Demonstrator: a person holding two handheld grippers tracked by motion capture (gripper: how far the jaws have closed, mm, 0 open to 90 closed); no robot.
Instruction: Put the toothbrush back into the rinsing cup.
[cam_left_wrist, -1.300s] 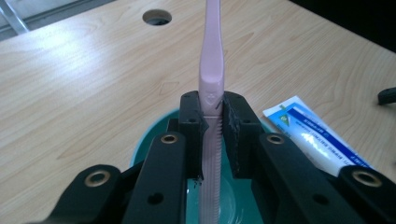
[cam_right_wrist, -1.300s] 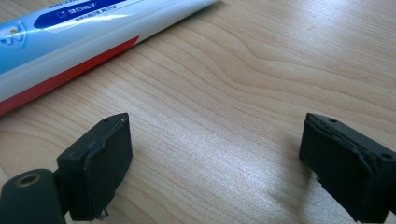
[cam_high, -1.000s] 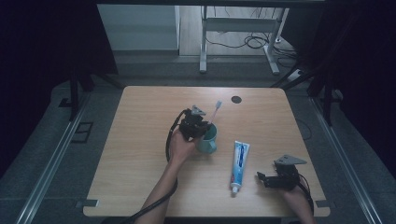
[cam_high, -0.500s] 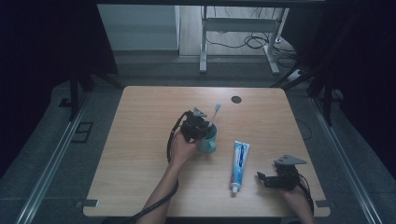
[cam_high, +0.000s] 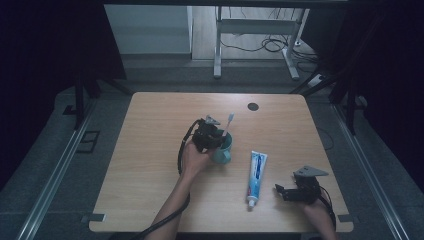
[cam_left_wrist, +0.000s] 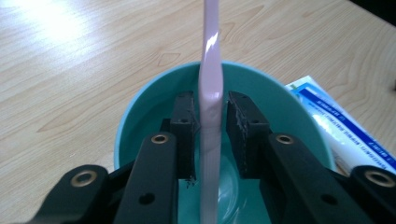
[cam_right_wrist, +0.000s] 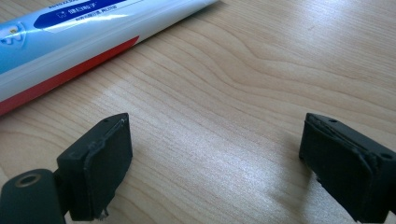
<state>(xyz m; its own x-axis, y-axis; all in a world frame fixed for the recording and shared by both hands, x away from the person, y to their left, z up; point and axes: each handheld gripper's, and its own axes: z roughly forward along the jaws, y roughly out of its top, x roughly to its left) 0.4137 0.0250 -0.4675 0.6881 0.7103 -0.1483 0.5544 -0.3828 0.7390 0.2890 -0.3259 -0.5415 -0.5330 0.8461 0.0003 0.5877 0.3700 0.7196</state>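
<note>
A teal cup (cam_high: 225, 154) stands mid-table with a pale pink toothbrush (cam_high: 229, 121) upright in it. My left gripper (cam_high: 216, 140) reaches over the cup's rim from the left. In the left gripper view its tips (cam_left_wrist: 212, 119) are inside the cup (cam_left_wrist: 140, 112), either side of the toothbrush handle (cam_left_wrist: 210, 56). The jaws have just been opening, and a thin gap shows at each pad. A blue and white toothpaste tube (cam_high: 256, 170) lies to the cup's right. My right gripper (cam_high: 281, 191) rests open on the table beside the tube (cam_right_wrist: 70, 42), with bare wood between its pads (cam_right_wrist: 215, 149).
A small black round disc (cam_high: 253, 106) sits in the tabletop near the far edge. Beyond the wooden table (cam_high: 150, 130) stand a metal desk frame and cables on the floor. The toothpaste tube (cam_left_wrist: 345, 130) lies close behind the cup.
The toothbrush head has tipped very slightly to the left. Both hands have stayed in place.
</note>
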